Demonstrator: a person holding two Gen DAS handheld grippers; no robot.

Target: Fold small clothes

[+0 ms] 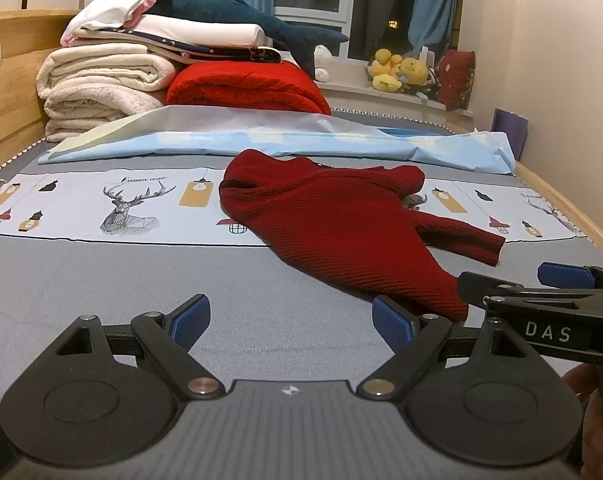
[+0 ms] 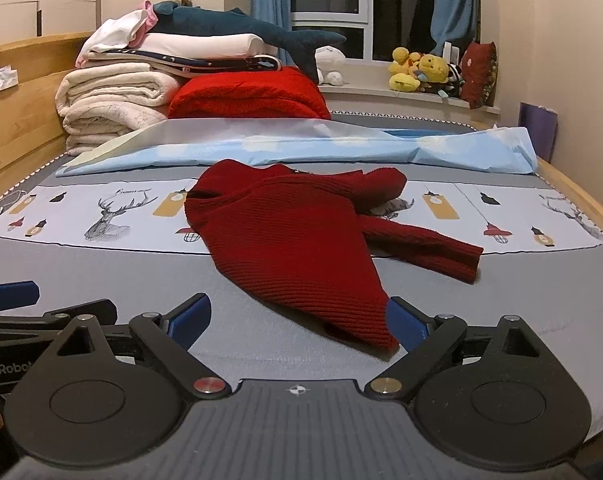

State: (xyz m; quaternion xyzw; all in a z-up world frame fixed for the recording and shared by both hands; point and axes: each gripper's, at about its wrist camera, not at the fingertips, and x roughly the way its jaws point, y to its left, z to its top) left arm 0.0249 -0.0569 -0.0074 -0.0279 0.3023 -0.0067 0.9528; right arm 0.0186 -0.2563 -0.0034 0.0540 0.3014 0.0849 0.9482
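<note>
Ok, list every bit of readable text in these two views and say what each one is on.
"DAS": on the right gripper, seen in the left wrist view.
"enRobot", cut off at the frame edge: on the left gripper, in the right wrist view.
"FASHION", then a smaller blurred word: on the bed sheet, above the deer print.

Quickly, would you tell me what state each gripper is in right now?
Left gripper: open, holding nothing.
Right gripper: open, holding nothing; the red sweater's corner lies against one finger.

My matt black plastic left gripper point(image 1: 291, 322) carries ribbed blue pads point(image 1: 191, 320); beyond, a rib-knit red sweater point(image 1: 341, 232) on smooth printed cloth bedsheet point(image 1: 101, 280), bare wood bed frame point(image 1: 5, 120).
</note>
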